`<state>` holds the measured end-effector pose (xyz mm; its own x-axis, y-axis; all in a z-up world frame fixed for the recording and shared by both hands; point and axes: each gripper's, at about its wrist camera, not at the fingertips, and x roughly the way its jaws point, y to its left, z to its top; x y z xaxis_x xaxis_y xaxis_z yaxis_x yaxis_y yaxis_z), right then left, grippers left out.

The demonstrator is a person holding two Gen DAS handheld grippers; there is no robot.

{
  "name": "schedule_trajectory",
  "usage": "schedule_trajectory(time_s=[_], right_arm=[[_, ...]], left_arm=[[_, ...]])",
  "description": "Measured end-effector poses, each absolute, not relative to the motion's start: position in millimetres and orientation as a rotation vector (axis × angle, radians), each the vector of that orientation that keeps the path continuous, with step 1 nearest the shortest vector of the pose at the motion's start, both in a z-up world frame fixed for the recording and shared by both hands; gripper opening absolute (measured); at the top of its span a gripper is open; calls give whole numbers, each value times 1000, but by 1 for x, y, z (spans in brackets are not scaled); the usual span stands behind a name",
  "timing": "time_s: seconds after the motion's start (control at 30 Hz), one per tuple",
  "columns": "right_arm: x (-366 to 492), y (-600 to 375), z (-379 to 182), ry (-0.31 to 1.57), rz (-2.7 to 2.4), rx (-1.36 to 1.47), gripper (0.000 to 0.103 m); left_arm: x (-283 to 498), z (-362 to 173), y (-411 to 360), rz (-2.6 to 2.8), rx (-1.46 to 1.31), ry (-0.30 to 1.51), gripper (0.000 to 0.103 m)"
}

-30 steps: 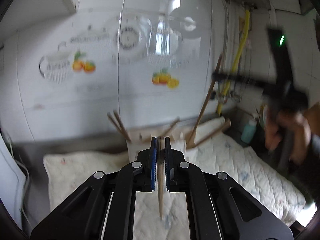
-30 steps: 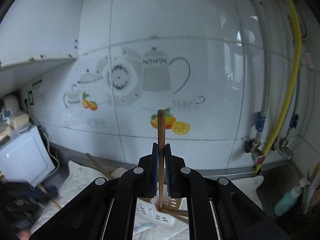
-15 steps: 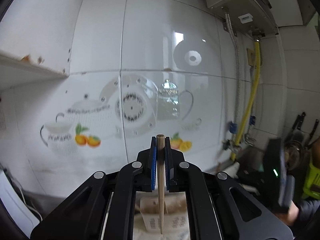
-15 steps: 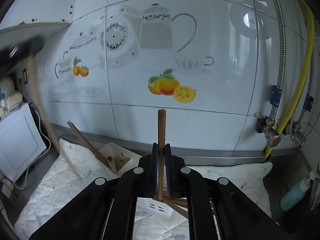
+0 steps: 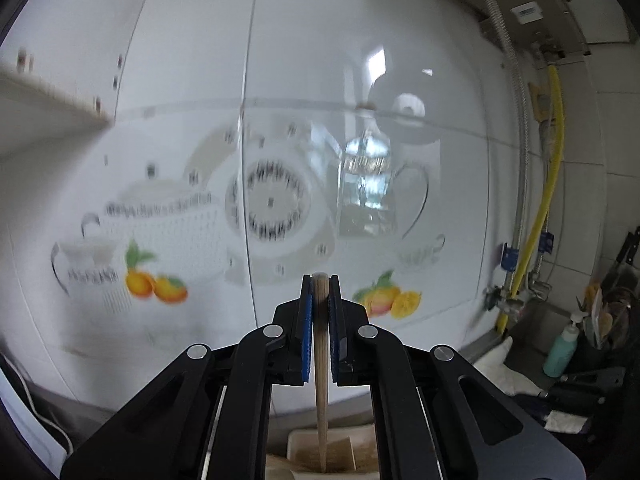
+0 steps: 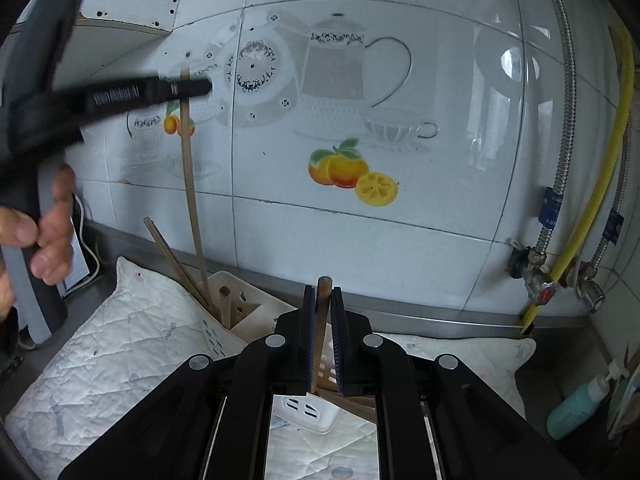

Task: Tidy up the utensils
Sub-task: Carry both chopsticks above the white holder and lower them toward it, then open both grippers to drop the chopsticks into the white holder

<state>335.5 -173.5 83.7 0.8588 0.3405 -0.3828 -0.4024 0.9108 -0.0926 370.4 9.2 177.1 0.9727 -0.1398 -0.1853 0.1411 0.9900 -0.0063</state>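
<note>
Left gripper (image 5: 320,292) clamped on pale wooden stick (image 5: 321,380), stick upright, lower tip inside white utensil holder (image 5: 298,446). Right gripper (image 6: 322,300) jaws opening, dark wooden handle (image 6: 320,332) between pads, gaps visible either side. Holder on quilted pad (image 6: 100,360) by tiled wall (image 6: 400,240).

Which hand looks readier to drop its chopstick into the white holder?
Probably right: the right fingers are opening around the dark chopstick, whose lower end reaches the holder. The left fingers clamp the pale chopstick higher up.
</note>
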Motion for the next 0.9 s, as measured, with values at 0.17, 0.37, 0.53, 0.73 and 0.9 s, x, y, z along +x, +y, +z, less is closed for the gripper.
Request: schedule_trajectory(time_s=[0.17,0.37,0.53,0.73,0.9], right_arm=[[316,-182,89,336,383,-149,26],[285,-191,85,365,392,-106,29],[248,-195,64,432,398,-91,30],[203,-193,17,538,399,-86,30],[168,-186,-26,632,406,-52,30]], left_arm=[[368,166,21,-155,-33,231,9],[340,169,21,-152,-27,225,36],[299,166,25,-164,-31,226,51],[245,145,32,-157,-9,231,76],[201,109,39,-130,4,272,92]])
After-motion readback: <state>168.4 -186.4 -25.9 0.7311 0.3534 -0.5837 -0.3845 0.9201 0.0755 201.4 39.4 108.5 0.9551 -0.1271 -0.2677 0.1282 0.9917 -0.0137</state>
